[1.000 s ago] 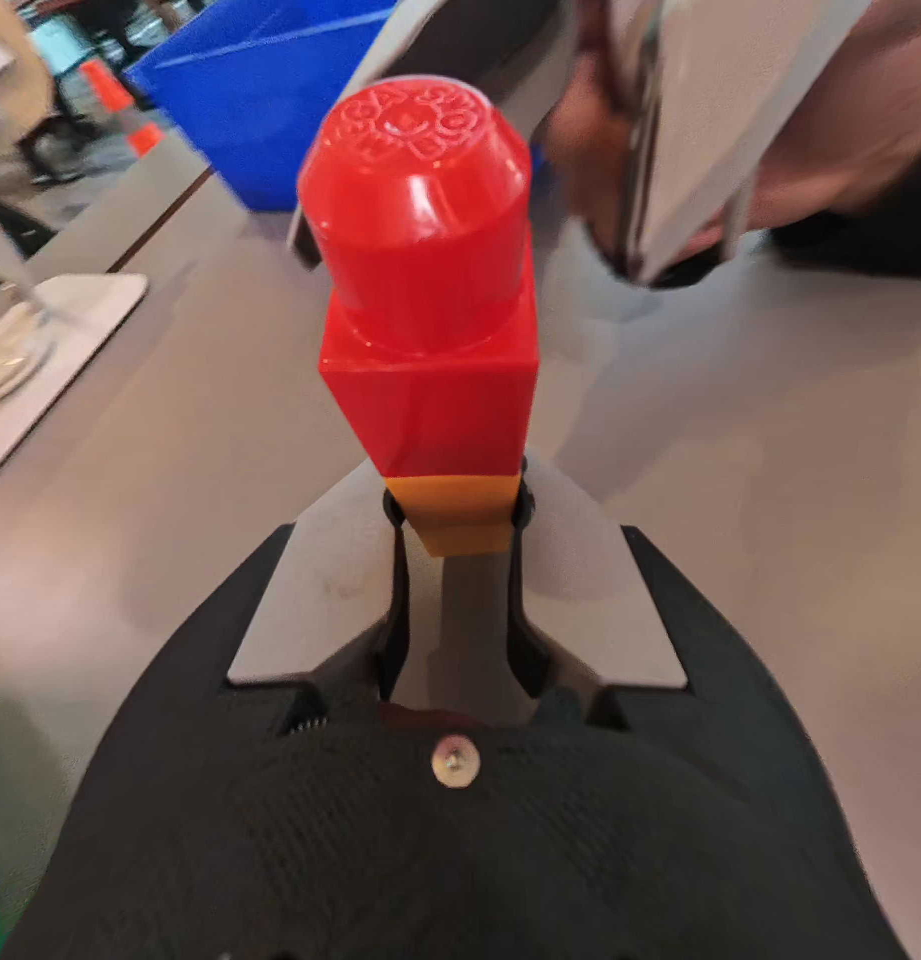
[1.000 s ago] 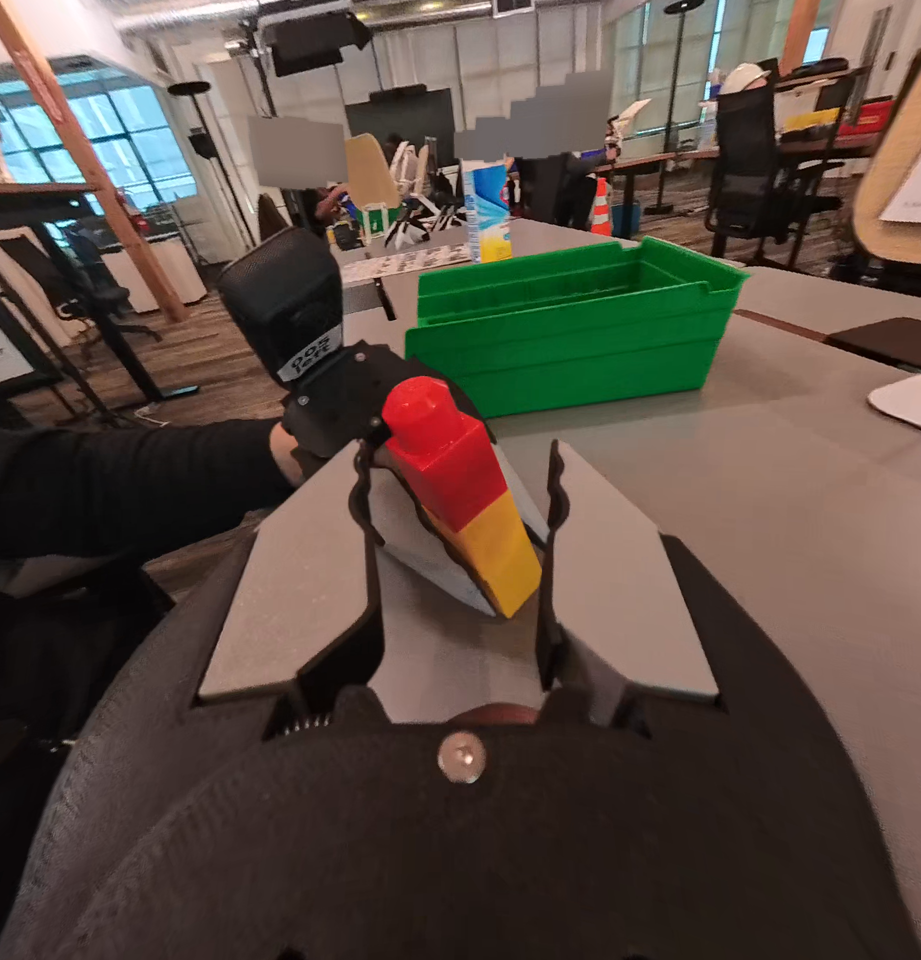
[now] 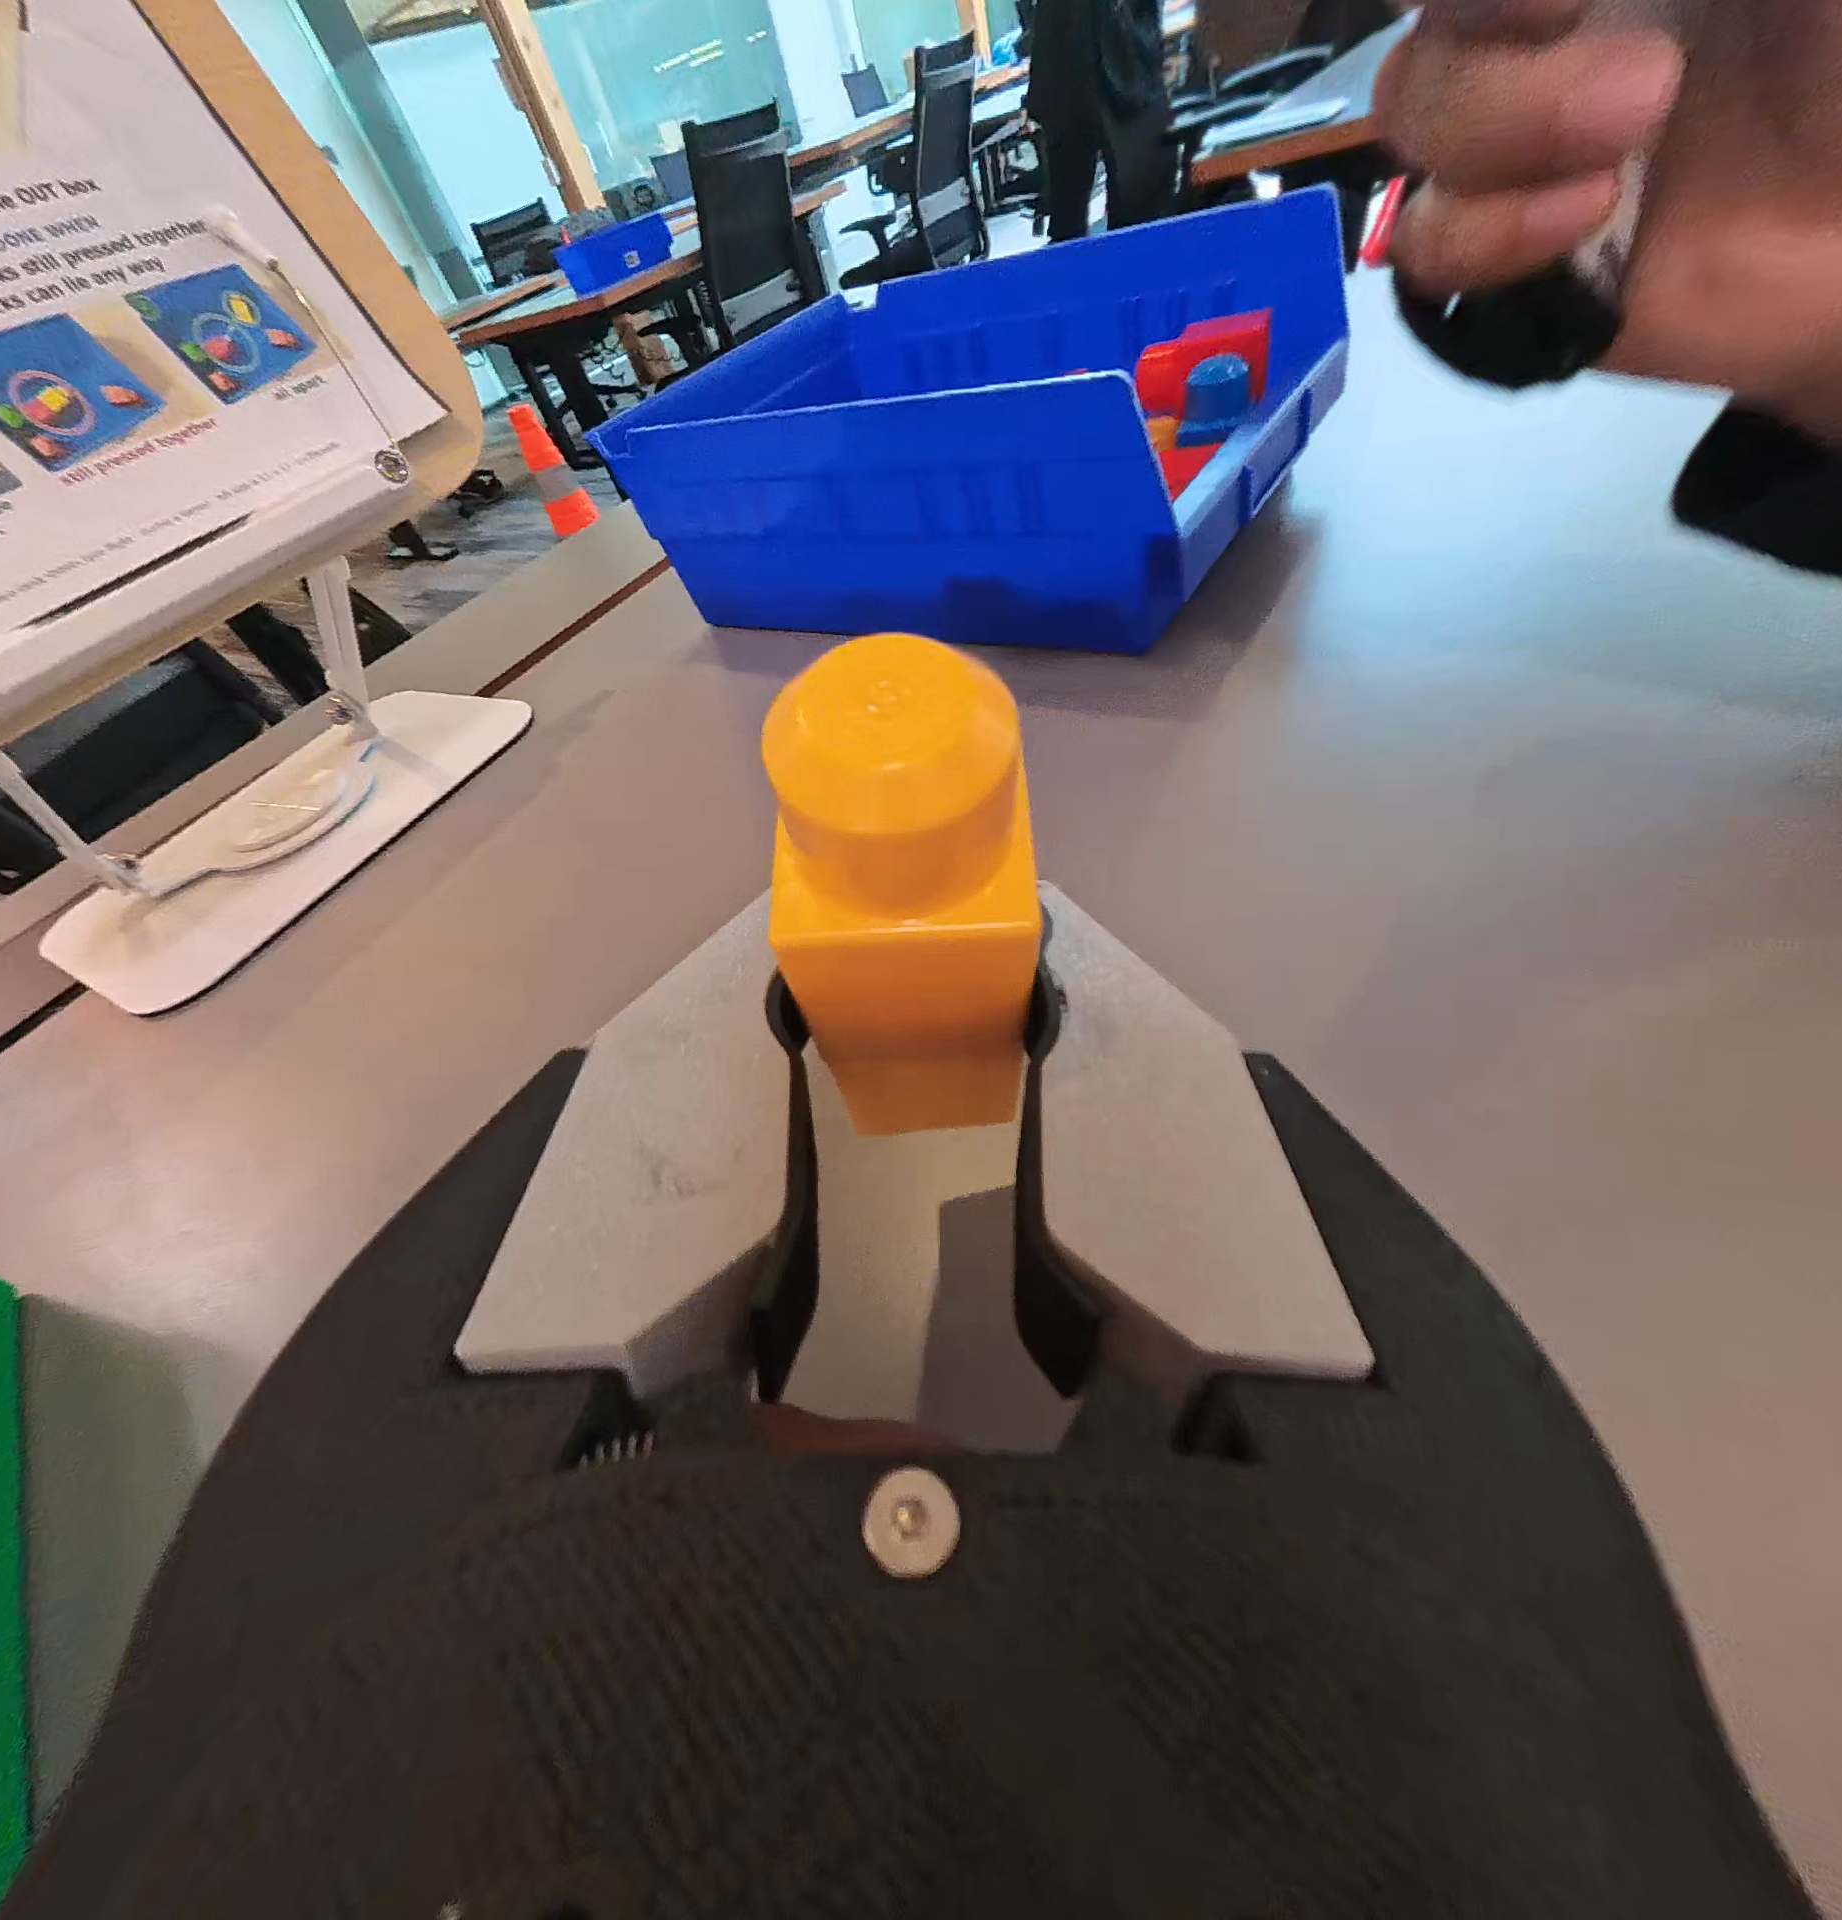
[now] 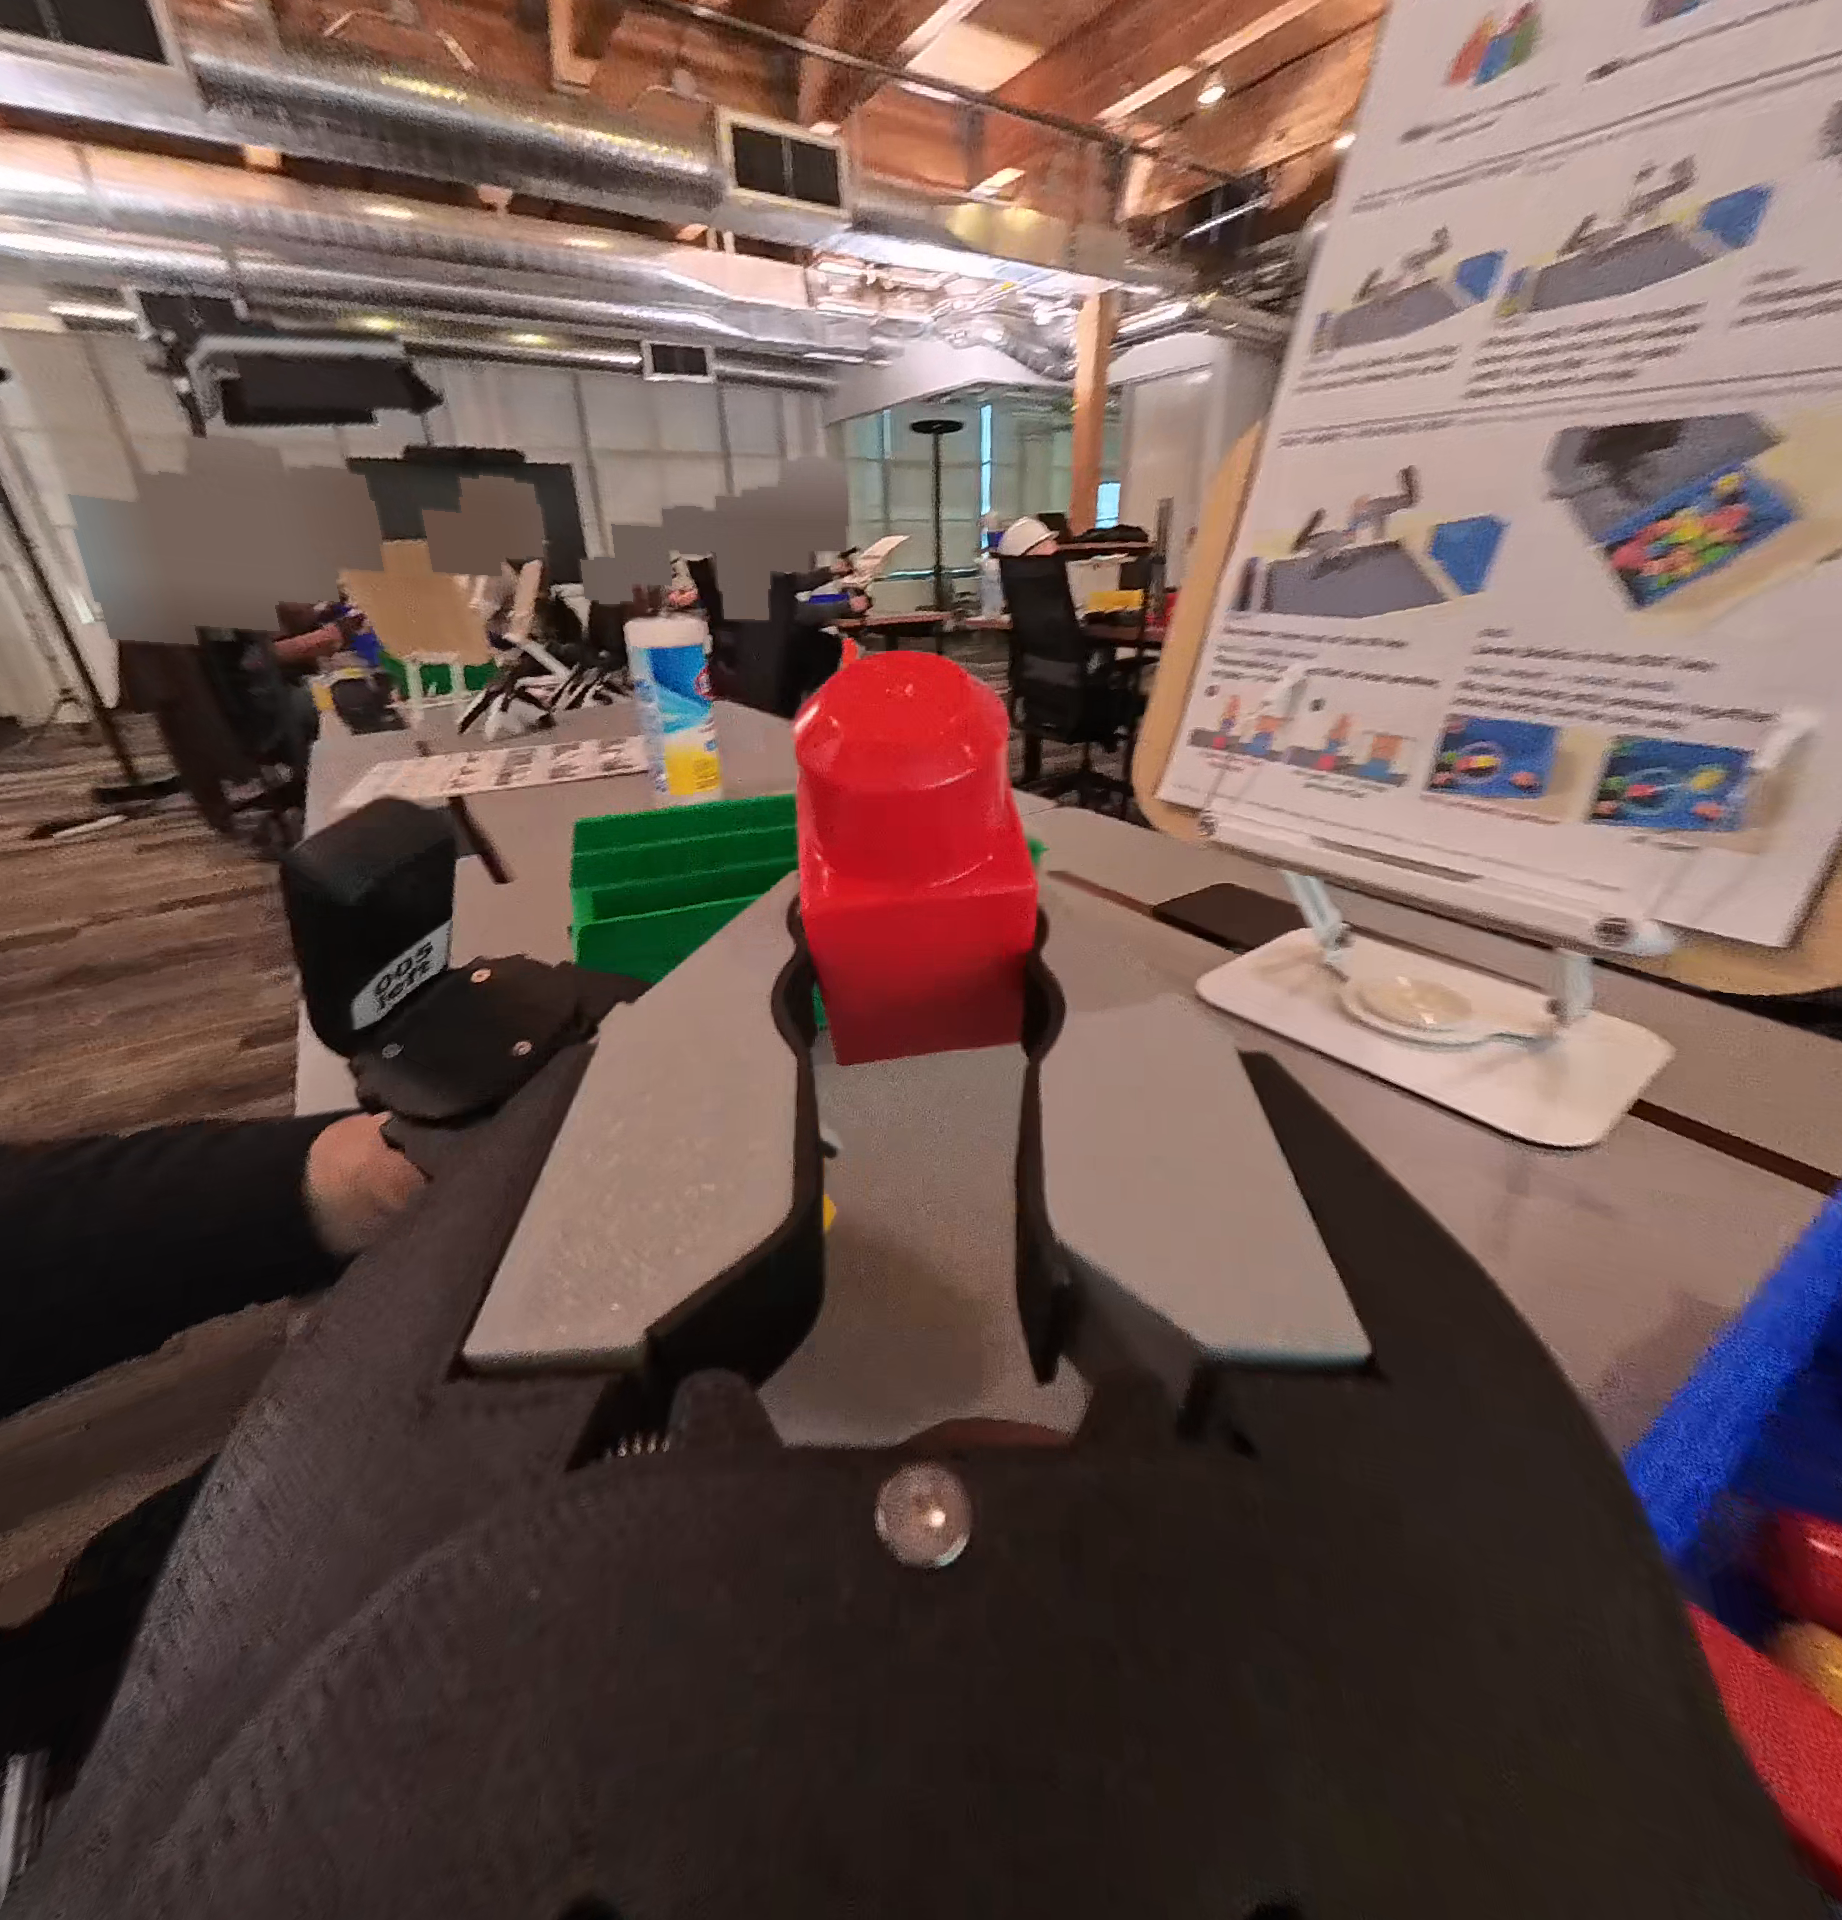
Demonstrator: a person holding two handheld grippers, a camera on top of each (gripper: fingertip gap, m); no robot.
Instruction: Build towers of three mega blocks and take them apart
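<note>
Green bin [image 4: 668,883]: left of centre in the right wrist view, on the grey table [image 3: 1468,935]; its edge also shows at the lower left of the left wrist view.
Instruction sheet [image 3: 117,395]: upper left of the left wrist view, printed text and small photos, propped on a white stand [image 3: 304,831].
Wipes canister [image 4: 673,717]: white with a blue and yellow label, behind the green bin.
Left gripper [image 3: 909,1013]: centre of the left wrist view, jaws narrow and clamped on the lower sides of the orange block [image 3: 901,894]; stud faces the camera's far side, embossed mark too blurred to read.
Right gripper [image 4: 917,1003]: centre of the right wrist view, jaws narrow, gripping the red block [image 4: 912,883] by its base, stud up.
Blue bin [image 3: 948,468]: beyond the orange block on the table, holding red, blue and orange blocks at its right end.
Person's hand [image 3: 1644,197]: upper right of the left wrist view, blurred, around a black handle.
</note>
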